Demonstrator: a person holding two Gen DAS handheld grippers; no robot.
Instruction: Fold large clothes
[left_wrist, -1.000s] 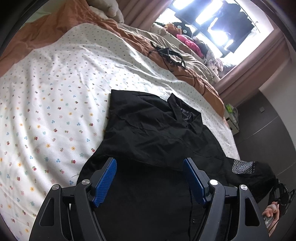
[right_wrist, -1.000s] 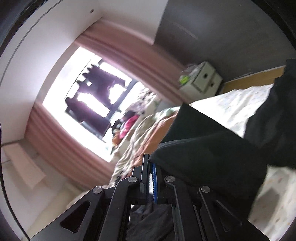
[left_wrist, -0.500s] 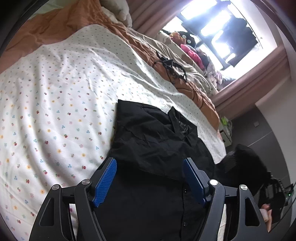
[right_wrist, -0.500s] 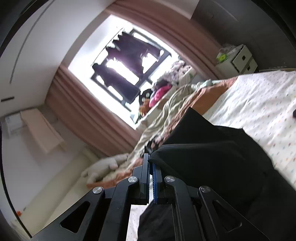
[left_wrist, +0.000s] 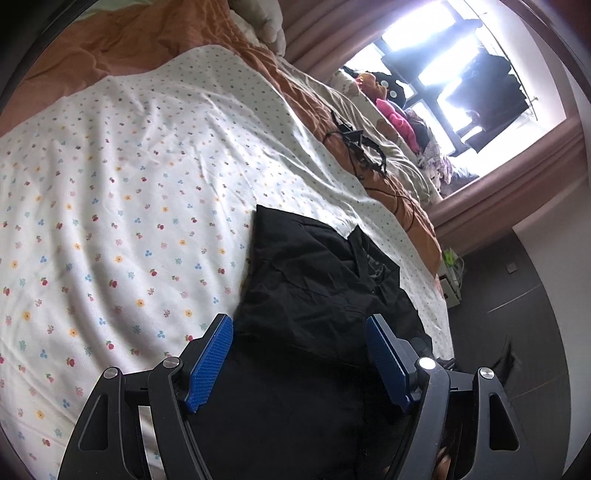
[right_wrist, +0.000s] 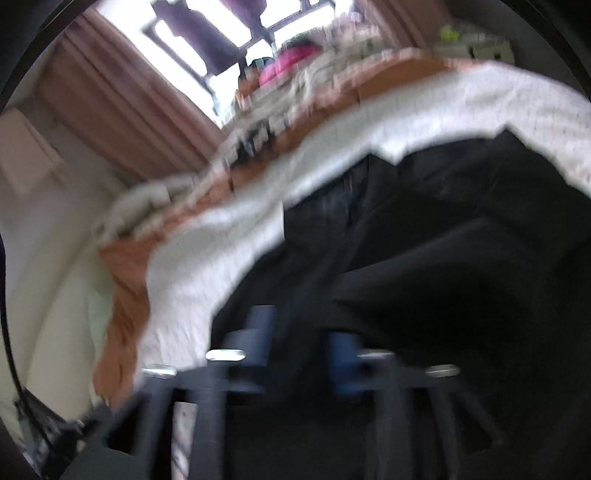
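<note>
On the bed's flower-print sheet (left_wrist: 129, 206) lies the black shirt (left_wrist: 314, 280), collar toward the window. Left tongs (left_wrist: 299, 354) hover above its lower half, blue pads wide apart, gripping nothing, as before. Right tongs (right_wrist: 301, 339), a second ago clamped on a lifted fold, have just been opening; dark cloth (right_wrist: 424, 258) sits between the blurred pads, apparently unpressed. Sleeve with patterned patch no longer shows at right.

the left gripper (left_wrist: 299, 356) hovers with jaws wide apart over a black shirt (left_wrist: 317, 295). the shirt lies on a flower-dotted white sheet (left_wrist: 129, 184).
</note>
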